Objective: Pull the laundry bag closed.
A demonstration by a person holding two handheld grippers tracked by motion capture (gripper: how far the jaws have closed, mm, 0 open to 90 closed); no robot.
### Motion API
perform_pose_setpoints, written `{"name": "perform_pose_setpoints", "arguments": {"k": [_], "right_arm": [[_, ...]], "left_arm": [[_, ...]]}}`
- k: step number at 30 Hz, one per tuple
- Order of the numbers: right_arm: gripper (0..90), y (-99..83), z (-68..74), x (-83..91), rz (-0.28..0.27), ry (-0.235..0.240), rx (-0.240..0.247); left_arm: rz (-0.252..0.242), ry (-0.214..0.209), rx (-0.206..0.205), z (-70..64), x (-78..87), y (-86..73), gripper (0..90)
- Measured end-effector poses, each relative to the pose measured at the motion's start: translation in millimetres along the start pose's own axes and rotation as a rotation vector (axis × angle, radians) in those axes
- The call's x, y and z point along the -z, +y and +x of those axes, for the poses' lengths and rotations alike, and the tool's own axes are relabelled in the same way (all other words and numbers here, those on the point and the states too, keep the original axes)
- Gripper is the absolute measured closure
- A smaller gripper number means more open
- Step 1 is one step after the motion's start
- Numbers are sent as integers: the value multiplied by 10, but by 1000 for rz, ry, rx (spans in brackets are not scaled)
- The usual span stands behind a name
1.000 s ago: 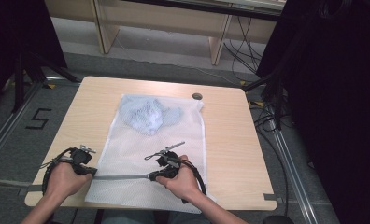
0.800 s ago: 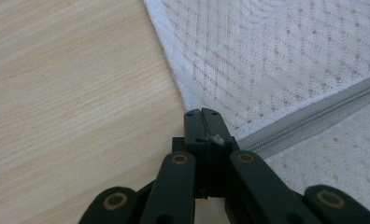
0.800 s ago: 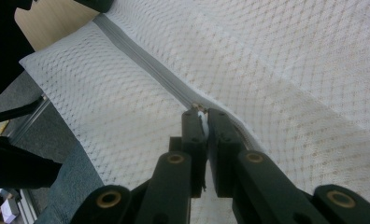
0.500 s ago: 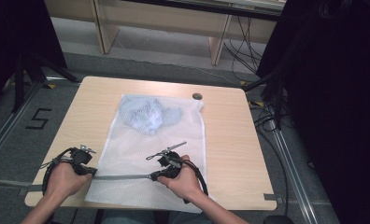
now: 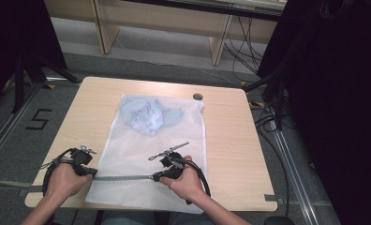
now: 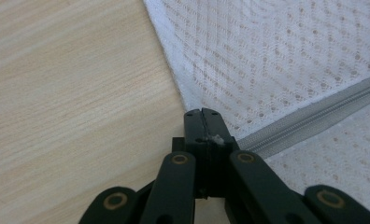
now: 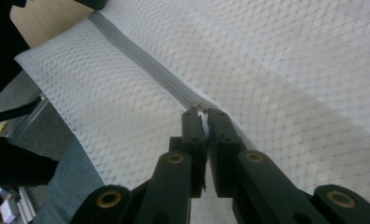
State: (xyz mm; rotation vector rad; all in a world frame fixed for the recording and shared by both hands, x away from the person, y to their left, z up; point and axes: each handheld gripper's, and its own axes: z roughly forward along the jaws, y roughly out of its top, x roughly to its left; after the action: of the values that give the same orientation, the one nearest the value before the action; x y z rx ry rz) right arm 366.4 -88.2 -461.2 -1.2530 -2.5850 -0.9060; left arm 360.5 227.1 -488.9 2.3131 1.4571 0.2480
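Hanging over the bench [image 5: 230, 140] edge, the mesh laundry bag [image 5: 146, 187] is hiding its near hem, while a blue garment [image 5: 148, 115] is lying bunched inside its far end. The left gripper [image 6: 202, 122] fingers are pinching the bag's zipper [image 5: 125, 177] end closed, and the right gripper [image 7: 202, 116] fingers are clamping the zipper pull [image 7: 201, 113].

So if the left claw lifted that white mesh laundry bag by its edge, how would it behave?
Probably floppy: the white mesh laundry bag lies flat and drapes over the wooden table's near edge. Likely light, being thin see-through netting. The crumpled pale blue cloth inside would probably slide toward the low end. The left claw pinches its edge beside the grey zipper.
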Motion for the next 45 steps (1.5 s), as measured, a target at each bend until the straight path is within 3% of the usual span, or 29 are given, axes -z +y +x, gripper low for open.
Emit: {"name": "perform_pose_setpoints", "arguments": {"k": [4,7,13,23,31,41,42,45], "right_arm": [[869,-7,-13,-6,-6,6,22],[869,-10,0,2,-3,5,5],[869,-23,-42,22,-16,5,19],[869,-39,-46,47,-7,-9,-1],[869,-49,-66,45,-17,-8,18],[869,-55,-61,69,-4,-16,-12],[869,-55,-80,67,-15,-12,10],[869,-60,-91,80,-11,-23,-1]], "left_arm": [[1,2,-3,0,0,2,900],[-1,-1,1,0,-1,-1,900],[0,2,-2,-1,0,1,900],[1,3,-9,9,1,4,900],[0,-2,2,1,-1,0,900],[-3,-2,3,0,-2,-1,900],[-2,-2,3,1,-1,-1,900],[1,2,-3,3,1,2,900]]}}
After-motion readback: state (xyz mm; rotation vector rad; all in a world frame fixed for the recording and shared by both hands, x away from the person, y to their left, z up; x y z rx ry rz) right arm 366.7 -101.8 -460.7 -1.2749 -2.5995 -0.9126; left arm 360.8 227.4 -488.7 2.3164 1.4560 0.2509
